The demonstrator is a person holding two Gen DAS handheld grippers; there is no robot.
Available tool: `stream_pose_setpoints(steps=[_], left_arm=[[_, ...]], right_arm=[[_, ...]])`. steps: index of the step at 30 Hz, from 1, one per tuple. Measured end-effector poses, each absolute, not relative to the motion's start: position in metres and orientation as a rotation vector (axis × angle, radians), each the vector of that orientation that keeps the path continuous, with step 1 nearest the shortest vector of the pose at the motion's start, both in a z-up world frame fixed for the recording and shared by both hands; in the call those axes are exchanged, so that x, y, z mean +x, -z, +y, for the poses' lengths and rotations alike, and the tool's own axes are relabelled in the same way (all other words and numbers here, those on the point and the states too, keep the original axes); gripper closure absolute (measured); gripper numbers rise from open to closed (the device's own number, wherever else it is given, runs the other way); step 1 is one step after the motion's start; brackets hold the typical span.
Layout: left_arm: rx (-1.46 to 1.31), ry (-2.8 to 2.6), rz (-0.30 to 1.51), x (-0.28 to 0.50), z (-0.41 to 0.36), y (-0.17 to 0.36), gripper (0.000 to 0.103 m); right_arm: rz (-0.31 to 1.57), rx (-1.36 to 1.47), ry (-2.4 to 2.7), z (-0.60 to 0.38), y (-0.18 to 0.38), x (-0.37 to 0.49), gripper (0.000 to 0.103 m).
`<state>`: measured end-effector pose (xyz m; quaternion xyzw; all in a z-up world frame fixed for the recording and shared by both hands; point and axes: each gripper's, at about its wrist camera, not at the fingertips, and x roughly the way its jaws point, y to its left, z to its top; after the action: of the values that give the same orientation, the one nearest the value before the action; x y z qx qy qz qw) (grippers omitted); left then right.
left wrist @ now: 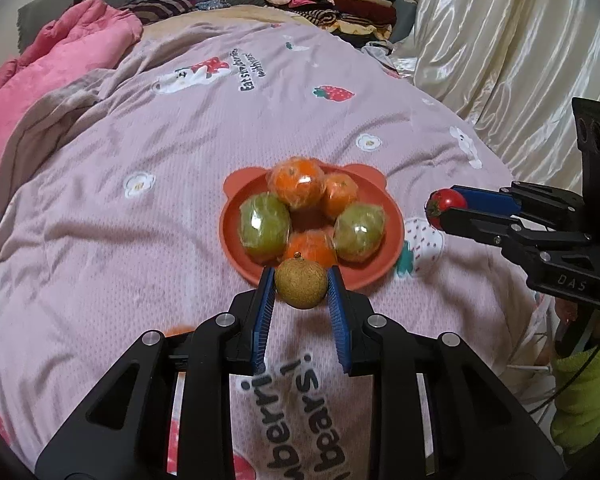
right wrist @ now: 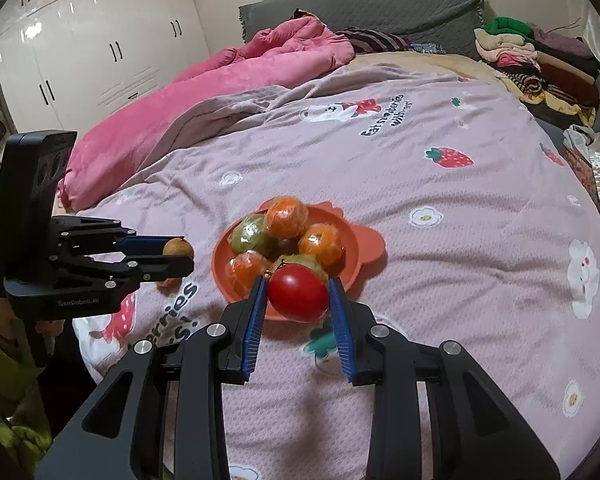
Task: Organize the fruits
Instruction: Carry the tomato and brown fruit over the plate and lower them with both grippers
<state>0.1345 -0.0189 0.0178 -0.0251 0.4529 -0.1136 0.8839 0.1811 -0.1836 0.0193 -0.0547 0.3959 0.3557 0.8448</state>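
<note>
An orange plate [left wrist: 236, 236] with ear-shaped tabs lies on the bed and holds several plastic-wrapped fruits, orange ones [left wrist: 297, 182] and green ones [left wrist: 265, 222]. My left gripper [left wrist: 301, 285] is shut on a small brown longan [left wrist: 301, 286] just before the plate's near rim. My right gripper [right wrist: 298, 298] is shut on a red tomato [right wrist: 298, 298] above the plate's [right wrist: 220, 264] near edge. In the left wrist view the right gripper [left wrist: 446, 210] hangs to the right of the plate with the tomato [left wrist: 444, 206]. In the right wrist view the left gripper [right wrist: 178, 254] holds the longan [right wrist: 176, 248] left of the plate.
A mauve strawberry-print cover [left wrist: 140, 240] spreads over the bed. A pink blanket [right wrist: 204, 96] is bunched at the far left. Folded clothes [left wrist: 340, 4] are stacked at the head of the bed. Cream satin curtains [left wrist: 500, 60] hang at the right. White wardrobes [right wrist: 92, 40] stand beyond the bed.
</note>
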Motion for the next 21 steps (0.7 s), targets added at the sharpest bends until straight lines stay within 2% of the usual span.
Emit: stream_pose_setpoints(steps=[21], left_arm=[[-0.029, 0.259, 0.960, 0.174, -0.038, -0.010, 0.084]], right_arm=[[0.829, -0.123, -0.749, -0.179, -0.018, 0.214, 0.073]])
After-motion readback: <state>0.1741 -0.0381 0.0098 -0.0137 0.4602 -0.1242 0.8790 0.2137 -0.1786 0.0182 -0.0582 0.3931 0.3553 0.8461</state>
